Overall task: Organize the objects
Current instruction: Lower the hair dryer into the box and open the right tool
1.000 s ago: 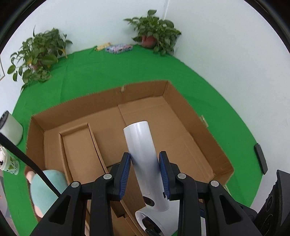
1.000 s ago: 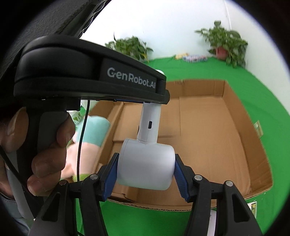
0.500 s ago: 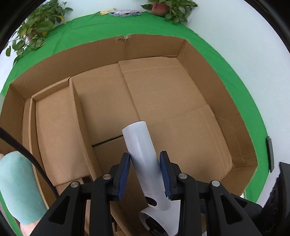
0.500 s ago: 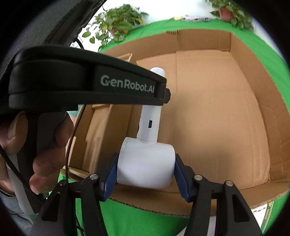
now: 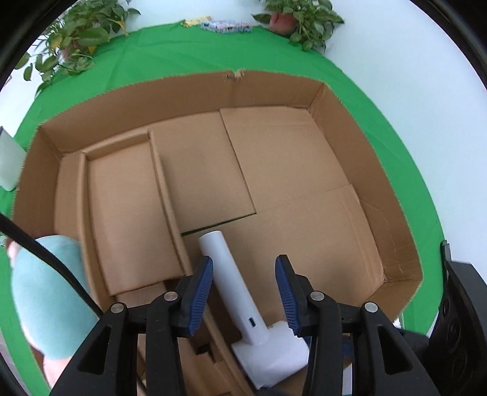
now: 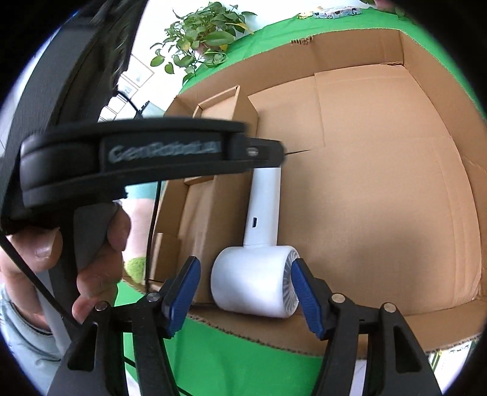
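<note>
A white hair dryer (image 5: 234,283) lies on the floor of a big open cardboard box (image 5: 304,83). Its handle points toward the far wall. My left gripper (image 5: 243,292) straddles that handle with its jaws opening; the handle lies close to the left pad and a wide gap shows at the right pad. In the right wrist view the dryer's round head (image 6: 252,283) sits by the near wall of the box (image 6: 334,51). My right gripper (image 6: 245,292) is around the head with jaws opening, and a gap shows beside the left pad.
A smaller cardboard tray (image 5: 127,213) lies inside the box on the left. The left gripper's black body (image 6: 152,152) and a hand (image 6: 45,249) fill the right wrist view's left side. Potted plants (image 5: 76,39) (image 5: 301,24) and coloured packets (image 5: 225,26) stand on the green cloth's far edge.
Both grippers came down into the box with the hair dryer. Their jaws have widened and the pads have come off the handle and the head. The dryer now rests on the box floor.
</note>
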